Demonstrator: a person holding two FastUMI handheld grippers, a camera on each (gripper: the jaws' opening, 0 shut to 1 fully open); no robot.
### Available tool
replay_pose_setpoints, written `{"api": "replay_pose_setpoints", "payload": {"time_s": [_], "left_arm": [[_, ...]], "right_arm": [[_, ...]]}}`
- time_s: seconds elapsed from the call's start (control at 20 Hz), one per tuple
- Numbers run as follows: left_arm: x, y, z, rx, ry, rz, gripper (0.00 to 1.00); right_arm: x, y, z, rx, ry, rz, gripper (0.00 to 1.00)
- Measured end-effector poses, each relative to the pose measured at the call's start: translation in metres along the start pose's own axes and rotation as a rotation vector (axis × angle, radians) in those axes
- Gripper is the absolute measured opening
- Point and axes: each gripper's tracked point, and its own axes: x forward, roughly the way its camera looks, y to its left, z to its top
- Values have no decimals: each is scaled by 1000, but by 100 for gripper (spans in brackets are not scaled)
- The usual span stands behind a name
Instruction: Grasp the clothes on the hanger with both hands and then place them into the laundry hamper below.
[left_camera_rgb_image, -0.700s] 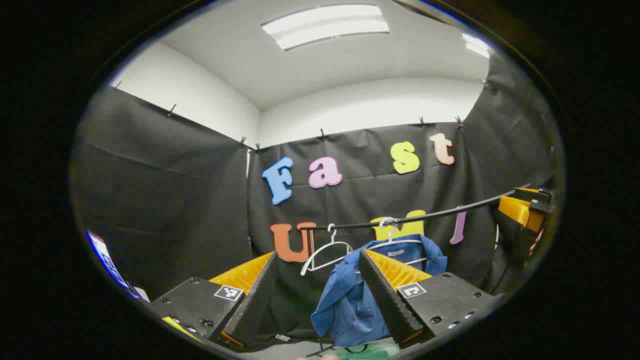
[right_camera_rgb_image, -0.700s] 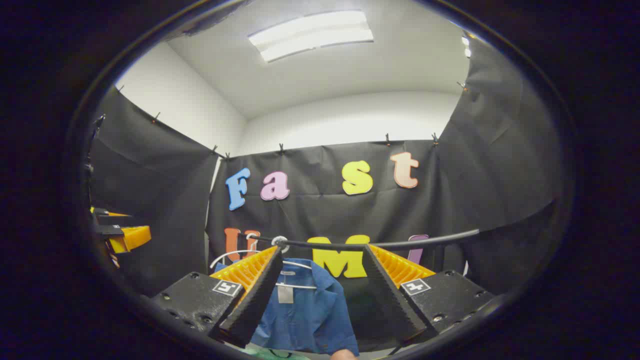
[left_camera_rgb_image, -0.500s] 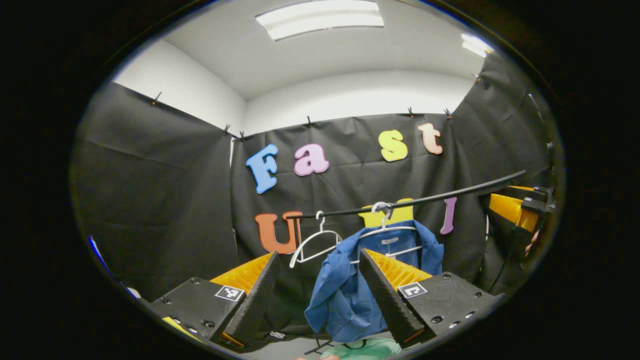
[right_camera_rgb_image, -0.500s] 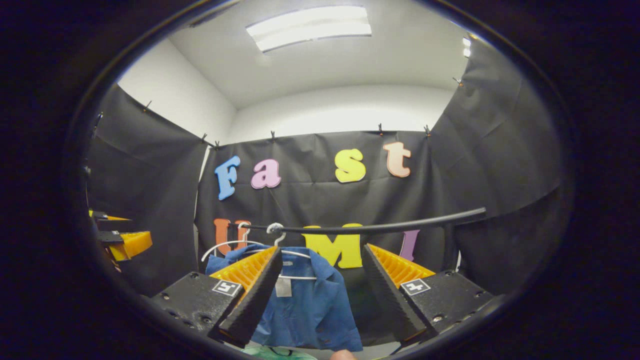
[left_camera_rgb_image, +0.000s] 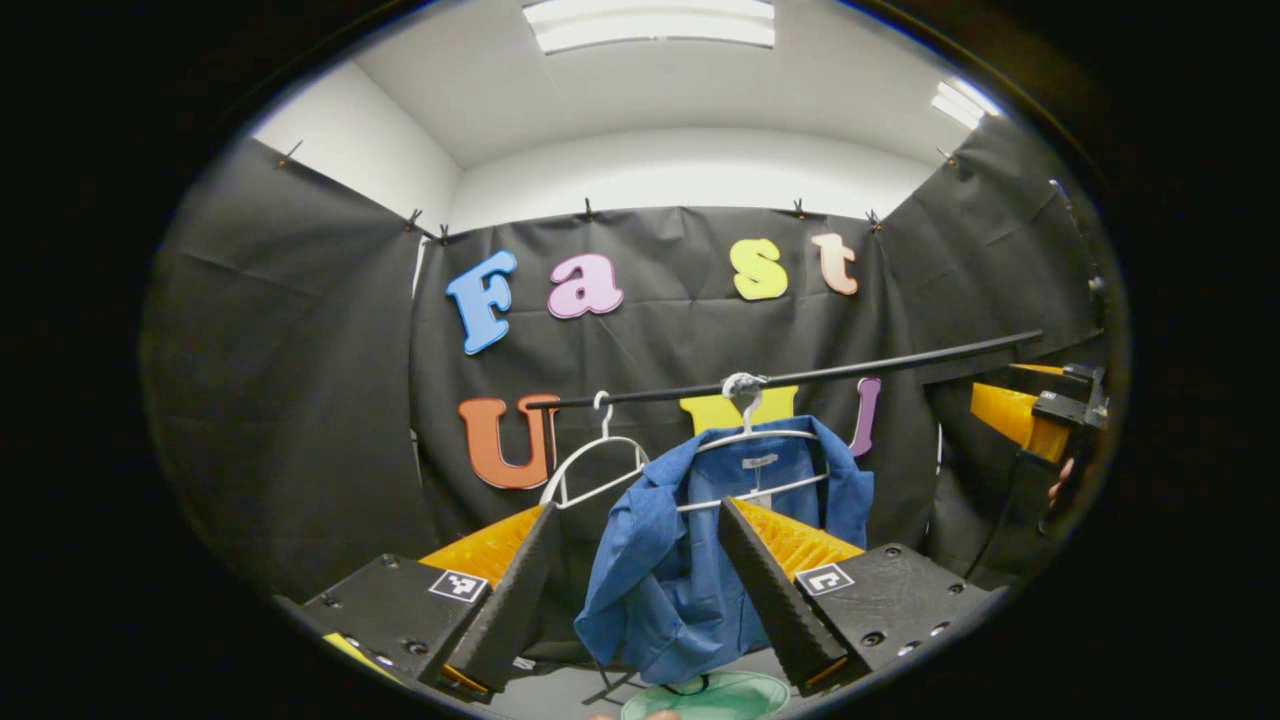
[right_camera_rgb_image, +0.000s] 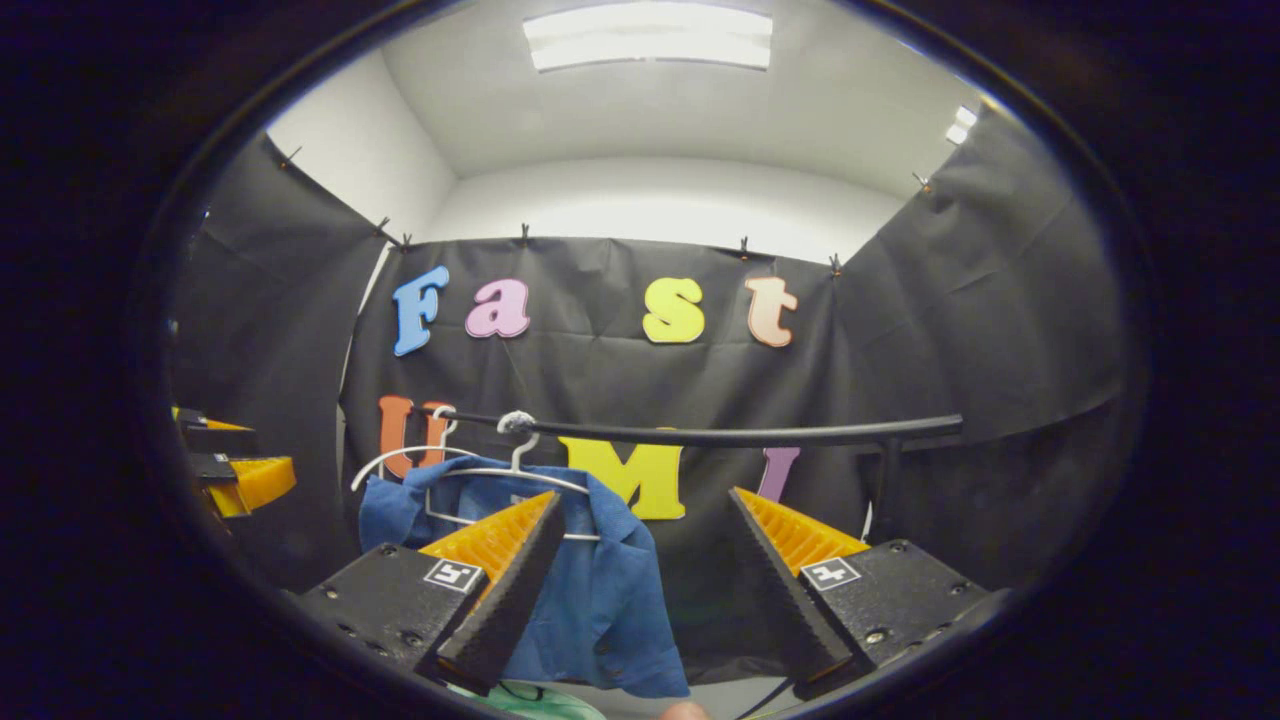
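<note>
Soft blue shirt drapes on the white hanger off the far rail, light and floppy, so with your left gripper and right gripper both agape, pinch each shoulder.

The shirt's neck tag is unreadable.

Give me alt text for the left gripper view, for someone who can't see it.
A blue shirt hangs on a white hanger from a black rail, ahead of the open left claw. An empty white hanger hangs beside it; a green hamper rim shows below.
</note>
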Motion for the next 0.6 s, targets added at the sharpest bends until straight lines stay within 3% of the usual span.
{"api": "replay_pose_setpoints", "payload": {"time_s": [0.3,0.6], "left_arm": [[10,-5,-15,11,28,31,96],[46,-6,-57,-4,101,46,96]], "right_arm": [[28,2,-42,55,94,49,100],[64,20,-99,69,208,90,100]]}}
